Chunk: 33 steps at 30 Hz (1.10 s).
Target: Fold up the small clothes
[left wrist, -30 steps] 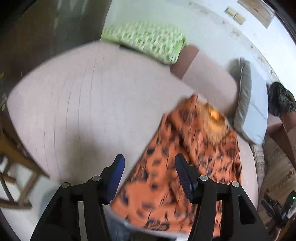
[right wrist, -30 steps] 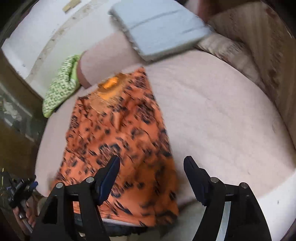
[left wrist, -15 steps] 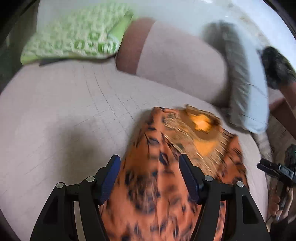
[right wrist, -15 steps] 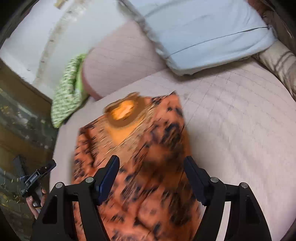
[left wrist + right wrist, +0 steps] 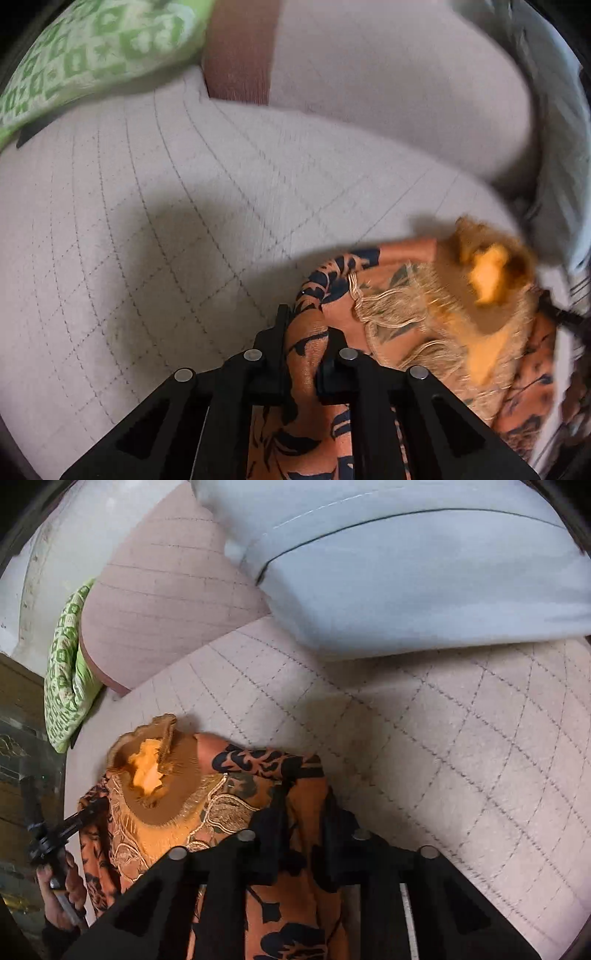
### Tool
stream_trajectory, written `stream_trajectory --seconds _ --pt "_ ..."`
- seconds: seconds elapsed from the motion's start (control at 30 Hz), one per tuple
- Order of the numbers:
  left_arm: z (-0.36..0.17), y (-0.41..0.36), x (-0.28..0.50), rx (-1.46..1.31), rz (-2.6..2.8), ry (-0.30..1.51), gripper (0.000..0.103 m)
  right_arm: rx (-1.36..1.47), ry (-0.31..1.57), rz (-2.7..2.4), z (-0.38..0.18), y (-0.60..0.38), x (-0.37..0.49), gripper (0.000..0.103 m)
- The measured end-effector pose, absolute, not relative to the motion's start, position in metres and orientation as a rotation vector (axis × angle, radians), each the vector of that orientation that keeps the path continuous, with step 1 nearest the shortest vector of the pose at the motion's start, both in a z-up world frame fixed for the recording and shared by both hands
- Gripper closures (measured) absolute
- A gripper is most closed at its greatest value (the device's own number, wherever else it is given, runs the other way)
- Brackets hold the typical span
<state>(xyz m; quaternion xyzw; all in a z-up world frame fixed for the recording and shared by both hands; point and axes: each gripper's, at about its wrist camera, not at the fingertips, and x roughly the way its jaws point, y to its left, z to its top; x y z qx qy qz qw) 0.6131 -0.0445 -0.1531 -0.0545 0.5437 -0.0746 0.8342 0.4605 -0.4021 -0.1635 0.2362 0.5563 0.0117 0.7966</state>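
The orange garment (image 5: 424,332) with dark leaf print lies on a quilted pinkish bed cover (image 5: 147,240), with its embroidered neck part turned toward the pillows. The left gripper (image 5: 301,343) has its two black fingers pressed together on a fold of the cloth at one shoulder edge, and the fabric passes between them. The right gripper (image 5: 303,823) pinches the other shoulder edge of the same garment (image 5: 207,812) in the same way, jaws closed on the cloth. In the right wrist view the left gripper (image 5: 79,818) shows at the left side of the garment, held by the person's hand (image 5: 61,890). Behind the garment a pink bolster (image 5: 369,74) lies across the bed, near the neck part but not touching it. A green patterned pillow (image 5: 92,51) rests at the far left, well apart from the garment. A pale blue pillow (image 5: 424,565) lies on the bed cover (image 5: 461,738) at the far right and leans on the bolster (image 5: 166,602). The green pillow (image 5: 66,672) shows beside the bolster's end. The right part of the left view is blurred.
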Motion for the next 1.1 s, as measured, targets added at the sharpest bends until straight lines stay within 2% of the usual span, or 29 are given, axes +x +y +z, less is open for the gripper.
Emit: stream_trajectory --seconds 0.17,0.33,0.47,0.6,0.77,0.87,0.97,1.07,1.1 --pt "-0.092 -0.024 0.567 -0.177 -0.251 0.975 0.096 0.506 1.114 0.097 -0.118 -0.402 0.429 0.091" --pt "-0.021 0.006 0.477 -0.215 -0.364 0.804 0.096 0.429 0.974 0.17 -0.044 -0.387 0.348 0.091" --pt "0.005 0.021 0.389 -0.196 -0.416 0.703 0.096 0.389 0.859 0.185 0.006 -0.374 0.254 0.091" --pt "0.011 0.046 0.302 -0.157 -0.418 0.688 0.095 0.393 0.8 0.213 0.032 -0.364 0.155 0.091" --pt "-0.037 0.073 0.213 -0.179 -0.383 0.822 0.094 0.411 0.872 0.174 0.007 -0.346 0.071 0.091" --pt "-0.089 0.08 0.205 -0.224 -0.315 0.979 0.094 0.411 0.979 0.124 -0.035 -0.333 0.044 0.091" --pt "-0.108 0.089 0.204 -0.331 -0.29 1.049 0.092 0.388 1.073 0.079 -0.066 -0.319 0.031 0.089" --pt "-0.1 0.1 0.209 -0.414 -0.301 1.041 0.081 0.405 1.084 0.072 -0.069 -0.312 0.023 0.082" --pt "-0.096 0.102 0.204 -0.415 -0.3 1.033 0.076 0.383 1.08 0.059 -0.067 -0.309 0.023 0.076"
